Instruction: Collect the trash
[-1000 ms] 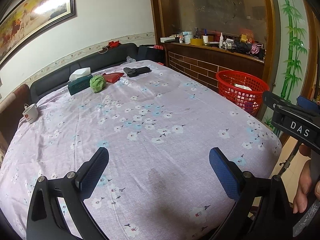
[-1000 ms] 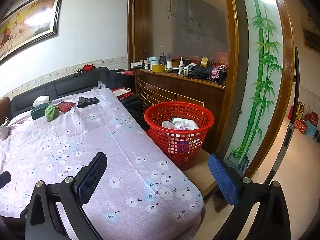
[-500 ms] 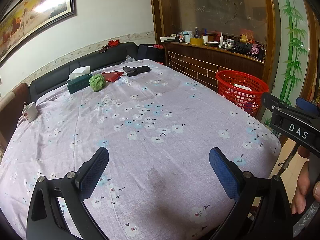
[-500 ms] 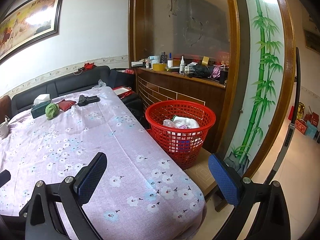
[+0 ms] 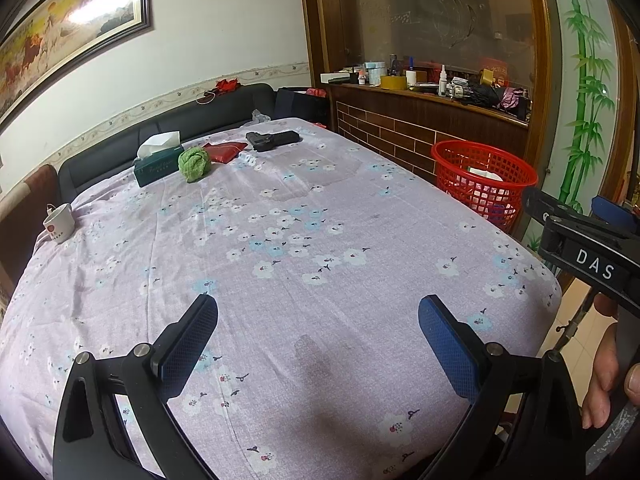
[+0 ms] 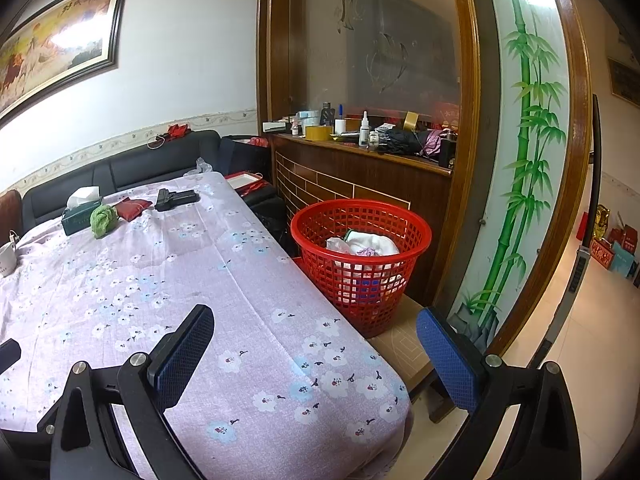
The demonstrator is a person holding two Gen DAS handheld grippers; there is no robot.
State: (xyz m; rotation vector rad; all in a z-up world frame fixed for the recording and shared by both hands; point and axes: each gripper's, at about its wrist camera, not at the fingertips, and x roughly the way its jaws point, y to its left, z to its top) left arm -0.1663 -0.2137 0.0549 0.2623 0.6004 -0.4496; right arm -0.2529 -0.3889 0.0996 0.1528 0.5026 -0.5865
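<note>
Left gripper (image 5: 318, 342): fingers spread wide with nothing between them, held over the near edge of the table.
Right gripper (image 6: 314, 344): fingers wide apart and empty, held over the table's near right corner, one finger above the cloth and the other above the floor.
Red basket (image 6: 362, 258): stands on a low wooden platform just beside the table's right edge, upright, with white and pale crumpled trash inside.
Open room: the near and middle stretch of the floral tablecloth (image 5: 280, 248) is bare; a tiled floor (image 6: 568, 344) opens to the right.
Far edge of the table: a tissue box (image 5: 158, 160), a green crumpled cloth (image 5: 195, 164) touching it, a red pouch (image 5: 224, 151) and a black gun-shaped object (image 5: 272, 140) lie in a row.
Left edge: a white cup (image 5: 59, 224) sits alone.
Room: a dark sofa (image 5: 168, 136) runs behind the table; a wooden counter (image 6: 360, 168) crowded with bottles stands behind the basket.
Hand: a person's hand (image 5: 604, 376) grips the right tool at the edge of the left view.
</note>
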